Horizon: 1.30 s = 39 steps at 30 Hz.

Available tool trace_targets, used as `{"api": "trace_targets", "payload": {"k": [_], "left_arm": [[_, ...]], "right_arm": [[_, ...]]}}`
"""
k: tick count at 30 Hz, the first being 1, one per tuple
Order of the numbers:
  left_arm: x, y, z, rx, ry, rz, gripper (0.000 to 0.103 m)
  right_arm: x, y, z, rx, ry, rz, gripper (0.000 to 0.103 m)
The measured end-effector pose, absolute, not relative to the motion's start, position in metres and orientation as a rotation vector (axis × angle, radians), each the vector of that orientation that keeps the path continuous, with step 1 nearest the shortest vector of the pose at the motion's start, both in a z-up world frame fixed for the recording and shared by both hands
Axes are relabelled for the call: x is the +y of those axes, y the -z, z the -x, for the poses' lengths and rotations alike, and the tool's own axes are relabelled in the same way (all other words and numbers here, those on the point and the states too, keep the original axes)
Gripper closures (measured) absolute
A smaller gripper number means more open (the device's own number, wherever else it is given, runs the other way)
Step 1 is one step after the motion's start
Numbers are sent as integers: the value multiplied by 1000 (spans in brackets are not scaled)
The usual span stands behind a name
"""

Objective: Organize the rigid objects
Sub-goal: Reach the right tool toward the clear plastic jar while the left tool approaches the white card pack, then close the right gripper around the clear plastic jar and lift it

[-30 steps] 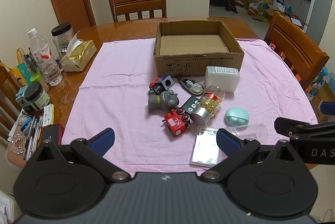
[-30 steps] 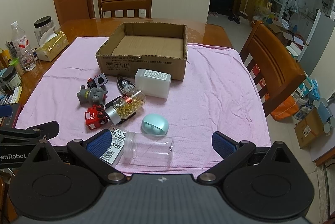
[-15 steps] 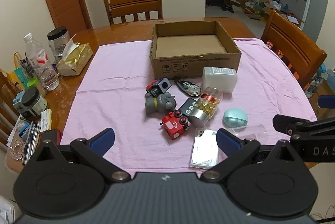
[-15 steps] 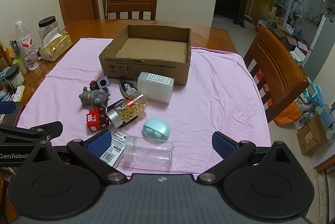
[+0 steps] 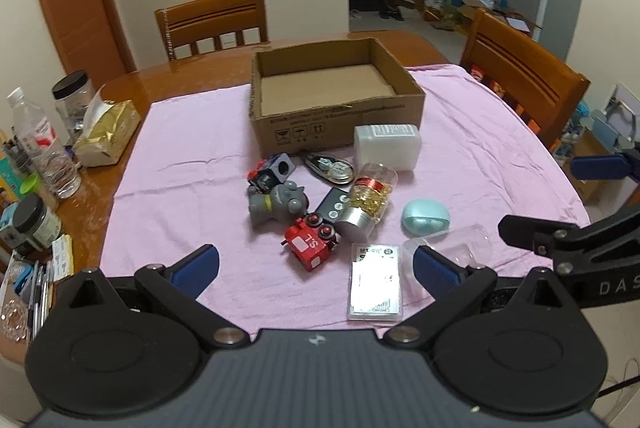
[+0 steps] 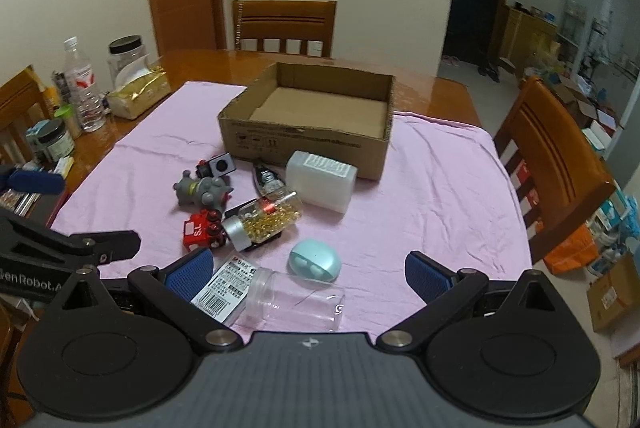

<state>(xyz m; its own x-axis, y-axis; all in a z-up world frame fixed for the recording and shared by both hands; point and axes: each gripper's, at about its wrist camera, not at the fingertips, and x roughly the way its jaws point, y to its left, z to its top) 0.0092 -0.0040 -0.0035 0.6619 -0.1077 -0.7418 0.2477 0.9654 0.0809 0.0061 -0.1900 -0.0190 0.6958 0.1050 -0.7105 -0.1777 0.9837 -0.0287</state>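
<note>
Clutter lies ahead of our left claw (image 5: 316,262) and right claw (image 6: 308,268), both spread wide and holding nothing, because the cardboard box (image 5: 340,124) beyond awaits filling.

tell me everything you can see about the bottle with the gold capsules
The capsule bottle is a clear, plastic-looking cylinder with a silver cap, full of golden softgels, with a red band across its middle. It lies on its side on the pink cloth, cap toward the cameras, resting partly on a black remote beside the red toy train. Neither gripper touches it.
</note>
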Motion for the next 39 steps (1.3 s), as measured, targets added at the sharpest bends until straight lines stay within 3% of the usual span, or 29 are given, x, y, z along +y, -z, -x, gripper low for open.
{"api": "trace_targets", "payload": {"k": [28, 39], "left_arm": [[47, 81, -89, 929, 386, -209, 1], [31, 96, -95, 959, 437, -211, 1]], "right_arm": [[-161, 128, -63, 985, 43, 19, 0], [-175, 150, -76, 1050, 90, 41, 0]]}}
